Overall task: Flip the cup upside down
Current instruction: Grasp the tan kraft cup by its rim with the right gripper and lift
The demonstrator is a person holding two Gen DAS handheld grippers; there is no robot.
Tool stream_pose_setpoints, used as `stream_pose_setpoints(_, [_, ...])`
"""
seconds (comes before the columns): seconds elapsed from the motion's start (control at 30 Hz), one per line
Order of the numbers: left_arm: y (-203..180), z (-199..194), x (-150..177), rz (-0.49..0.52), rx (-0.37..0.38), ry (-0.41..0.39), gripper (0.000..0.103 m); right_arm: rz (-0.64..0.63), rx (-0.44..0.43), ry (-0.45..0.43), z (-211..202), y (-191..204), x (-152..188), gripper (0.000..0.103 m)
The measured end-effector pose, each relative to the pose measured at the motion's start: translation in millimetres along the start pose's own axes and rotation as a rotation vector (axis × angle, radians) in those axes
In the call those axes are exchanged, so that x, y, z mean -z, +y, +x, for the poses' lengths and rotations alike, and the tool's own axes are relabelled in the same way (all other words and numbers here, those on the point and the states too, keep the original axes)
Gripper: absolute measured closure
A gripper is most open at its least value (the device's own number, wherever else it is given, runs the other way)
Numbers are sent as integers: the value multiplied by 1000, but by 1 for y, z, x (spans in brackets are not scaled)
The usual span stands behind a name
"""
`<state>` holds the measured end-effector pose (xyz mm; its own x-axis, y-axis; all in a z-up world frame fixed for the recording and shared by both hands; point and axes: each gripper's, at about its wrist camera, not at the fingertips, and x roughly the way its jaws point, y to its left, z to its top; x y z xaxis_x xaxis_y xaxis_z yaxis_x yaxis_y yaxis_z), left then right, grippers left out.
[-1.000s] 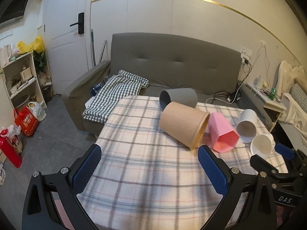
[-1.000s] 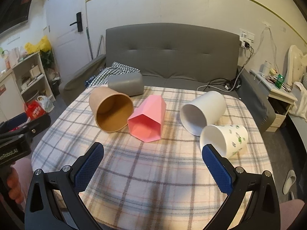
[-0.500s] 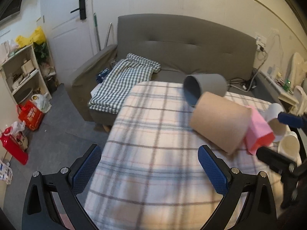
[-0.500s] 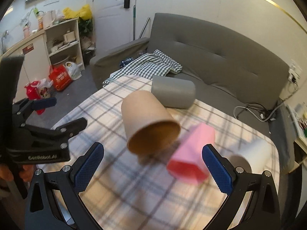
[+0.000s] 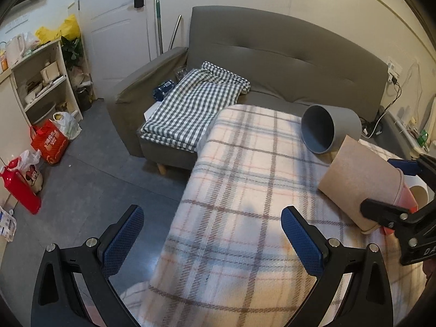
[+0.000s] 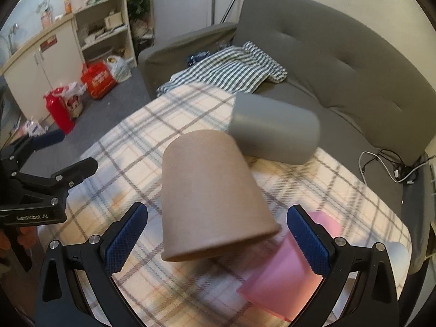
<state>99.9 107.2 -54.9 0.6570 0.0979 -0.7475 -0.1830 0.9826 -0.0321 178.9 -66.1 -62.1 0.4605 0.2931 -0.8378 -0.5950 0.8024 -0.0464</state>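
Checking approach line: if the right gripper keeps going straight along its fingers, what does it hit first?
Most likely the brown cup, lying between the open right gripper fingers. The grey cup lies behind it; depth is uncertain through the fisheye.

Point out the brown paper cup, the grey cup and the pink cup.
brown paper cup (image 6: 209,190): right wrist view, middle of its side wall.
grey cup (image 5: 318,128): left wrist view, inside its open mouth.
pink cup (image 6: 283,278): right wrist view, its upper side face.

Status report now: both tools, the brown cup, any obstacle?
Left tool open, empty. Right tool open around brown cup, no contact visible. Cup lying on its side. Pink cup and grey cup close beside.
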Motion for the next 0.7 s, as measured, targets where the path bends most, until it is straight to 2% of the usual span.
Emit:
stream_pose_setpoints(0.1, [-1,0,-1,6,7,-6,0,-34,26,42,11,6,-1,3])
stream_pose_setpoints(0.13, [-1,-1,0,7,9,-7,0,-37,43,54,13,7,-1,10])
stream_pose_setpoints(0.17, [0,-1,0,8,9,-10,0,-31,50,63,14,7,-1,13])
stream_pose_setpoints(0.33, [1,-5,2,2,16,-18,0,26,89,63,5,10,5,14])
stream_pose_setpoints(0.53, [1,-17,4,7,24,-40,0,221,156,50,-32,27,30,14])
stream_pose_setpoints(0.7, [4,-23,12,19,32,-30,0,387,186,45,-57,47,57,14])
